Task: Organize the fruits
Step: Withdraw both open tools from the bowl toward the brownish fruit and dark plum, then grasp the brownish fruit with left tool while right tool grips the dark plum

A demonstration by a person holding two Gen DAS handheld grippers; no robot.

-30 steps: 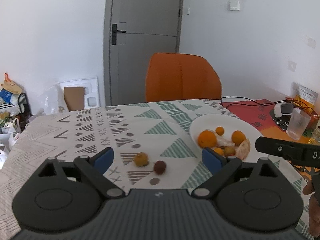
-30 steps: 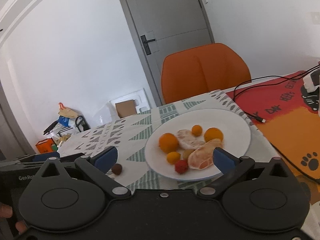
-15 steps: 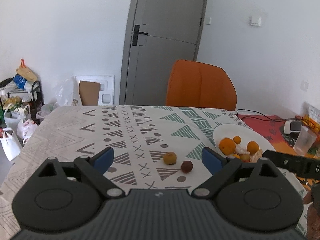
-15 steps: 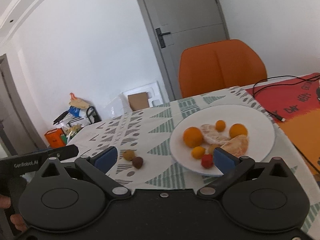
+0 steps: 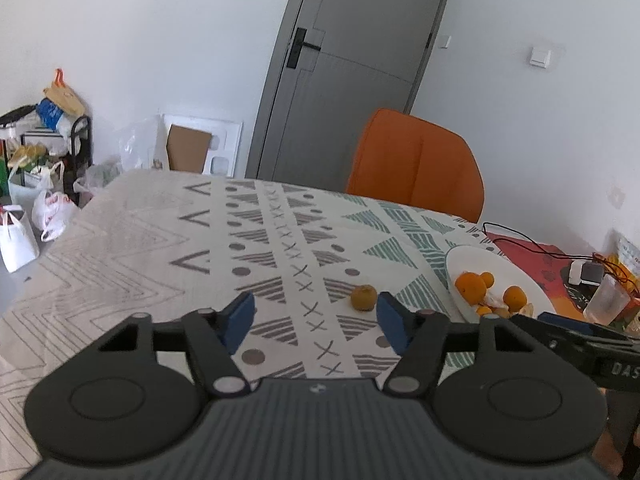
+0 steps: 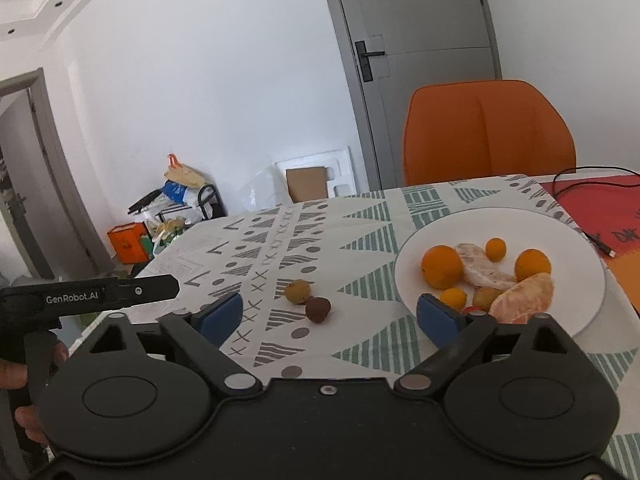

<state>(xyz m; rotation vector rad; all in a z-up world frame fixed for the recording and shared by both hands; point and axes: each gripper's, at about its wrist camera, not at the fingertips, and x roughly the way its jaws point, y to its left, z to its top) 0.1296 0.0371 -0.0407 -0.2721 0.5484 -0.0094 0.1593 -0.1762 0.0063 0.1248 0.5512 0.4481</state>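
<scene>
Right wrist view: two loose fruits are seen on the patterned surface [image 6: 360, 216], left of the white plate [image 6: 576, 240].
Left claw [image 5: 314, 318]: jaws have just been closing; nothing is between the pads, nothing is held.
Yellow-brown fruit [image 6: 297, 291]: small, round and light, touching the dark one; a roll is likely if it is nudged, so it is best taken across its widest part.
Dark red-brown fruit [image 6: 318, 309]: small, with a rough skin, judged easy to bruise; a soft squeeze is called for.
Right claw [image 6: 328, 318]: jaws have just been closing a little yet stand wide; nothing is gripped.
Plate contents: whole oranges [image 6: 441, 266] are judged firm; peeled segments [image 6: 524, 298] are judged soft and easily torn.
</scene>
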